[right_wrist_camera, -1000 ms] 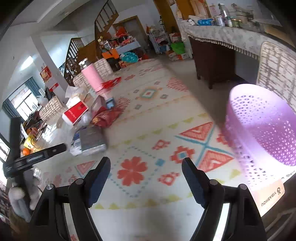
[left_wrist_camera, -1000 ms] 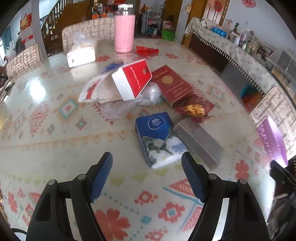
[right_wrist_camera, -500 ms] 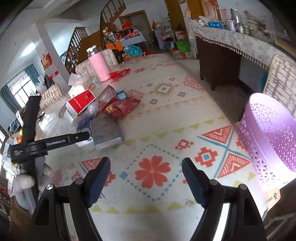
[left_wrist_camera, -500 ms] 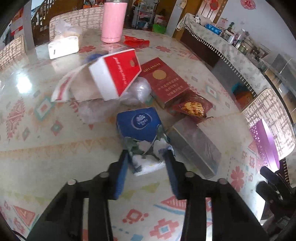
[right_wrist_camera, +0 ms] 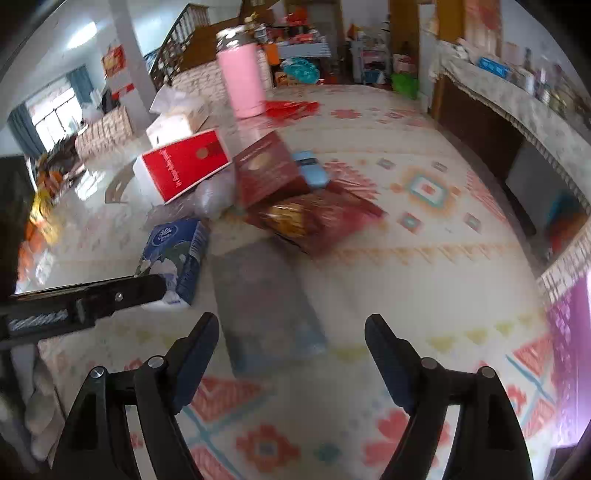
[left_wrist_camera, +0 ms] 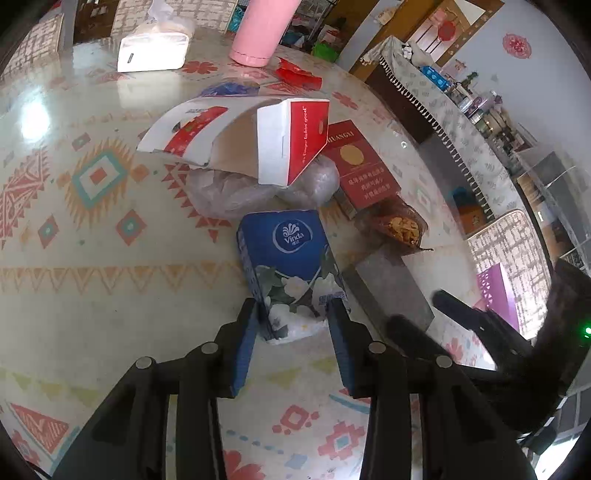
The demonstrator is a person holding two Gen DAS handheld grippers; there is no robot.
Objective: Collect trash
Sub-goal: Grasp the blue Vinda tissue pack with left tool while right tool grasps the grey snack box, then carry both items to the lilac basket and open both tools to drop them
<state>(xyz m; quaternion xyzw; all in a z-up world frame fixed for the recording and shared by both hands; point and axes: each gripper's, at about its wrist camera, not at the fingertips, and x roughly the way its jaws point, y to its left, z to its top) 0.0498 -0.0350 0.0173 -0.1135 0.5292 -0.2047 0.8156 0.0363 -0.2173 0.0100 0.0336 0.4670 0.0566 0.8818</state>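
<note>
Blue tissue pack (left_wrist_camera: 291, 269) on the counter (left_wrist_camera: 110, 280), near end clamped between the just-closed pads of the left hand-held gripper (left_wrist_camera: 293, 321), grey flat packet (right_wrist_camera: 266, 299) just ahead of the released, empty right hand-held gripper (right_wrist_camera: 291, 332)

Pink bottle (left_wrist_camera: 263, 31) top cut off by frame edge, snack bag (right_wrist_camera: 314, 218) print motion-blurred, purple basket (right_wrist_camera: 570, 354) mostly out of frame

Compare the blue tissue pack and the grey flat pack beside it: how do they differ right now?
The blue tissue pack is printed with flowers and sits between the left tool's fingers; the grey flat pack is plain, longer, flatter and untouched, ahead of the open right tool. Both lie on the patterned table.
</note>
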